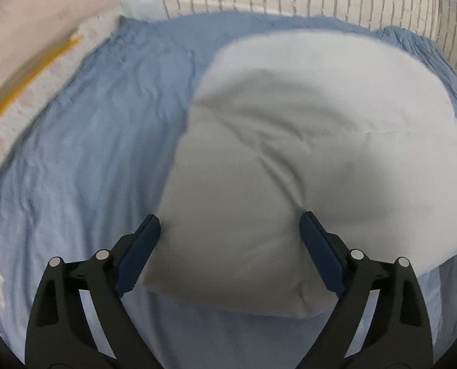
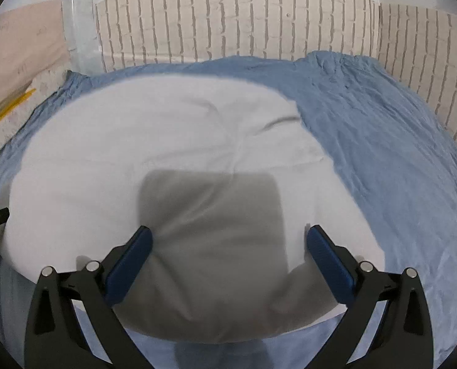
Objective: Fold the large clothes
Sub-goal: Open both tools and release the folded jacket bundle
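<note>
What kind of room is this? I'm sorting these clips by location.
Most likely a bedroom. A wrinkled blue sheet covers a wide, bed-like surface, a white folded garment lies on it, and a brick-pattern wall covering runs close behind. Both tongs hover open above the garment.

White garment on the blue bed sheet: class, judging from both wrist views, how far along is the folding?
Done: the white garment lies as a compact, roughly rectangular bundle on the blue sheet, so some folding seems complete. In hand: nothing; the left gripper and right gripper are both open above its near edge. Left: possibly another fold; that cannot be told.
</note>
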Available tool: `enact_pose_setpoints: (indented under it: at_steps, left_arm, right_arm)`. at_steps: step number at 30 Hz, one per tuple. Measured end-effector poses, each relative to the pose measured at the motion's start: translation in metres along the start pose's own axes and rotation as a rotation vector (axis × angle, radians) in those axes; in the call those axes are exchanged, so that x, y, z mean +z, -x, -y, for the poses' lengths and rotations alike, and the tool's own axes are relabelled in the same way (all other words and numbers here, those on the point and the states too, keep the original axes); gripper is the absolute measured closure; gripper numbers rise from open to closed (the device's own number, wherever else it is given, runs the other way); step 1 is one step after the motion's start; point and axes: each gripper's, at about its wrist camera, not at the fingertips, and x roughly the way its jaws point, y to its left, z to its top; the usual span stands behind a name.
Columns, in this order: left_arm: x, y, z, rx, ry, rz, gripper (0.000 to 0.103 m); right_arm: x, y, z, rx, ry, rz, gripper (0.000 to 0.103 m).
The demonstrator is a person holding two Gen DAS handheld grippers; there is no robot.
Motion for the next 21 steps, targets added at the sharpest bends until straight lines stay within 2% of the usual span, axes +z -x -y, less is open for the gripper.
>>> enact_pose_setpoints:
  at_steps: [3,7,11,16,21]
  left_arm:
    - [0.003,-0.024,0.001,-0.024,-0.007,-0.006,0.008]
    - [-0.002,-0.029,0.008,-0.027,-0.033,0.001,0.008]
    - [0.009,-0.05,-0.008,-0.066,-0.013,-0.027,0.003]
    - [0.01,-0.042,-0.023,-0.069,-0.004,-0.044,0.003]
    - [0.011,-0.021,-0.033,-0.072,0.016,-0.058,0.005]
  right_arm:
    - [-0.01,-0.012,-0.006,-0.013,0.026,-0.027,0.001]
    - [-0.011,-0.029,-0.007,0.0,0.006,-0.043,0.001]
    - [-0.013,-0.043,-0.011,0.009,0.019,-0.063,0.001]
    - [-0.009,-0.041,-0.008,0.025,0.009,-0.099,0.001]
    - [0.0,-0.013,0.011,0.061,-0.019,-0.129,0.002]
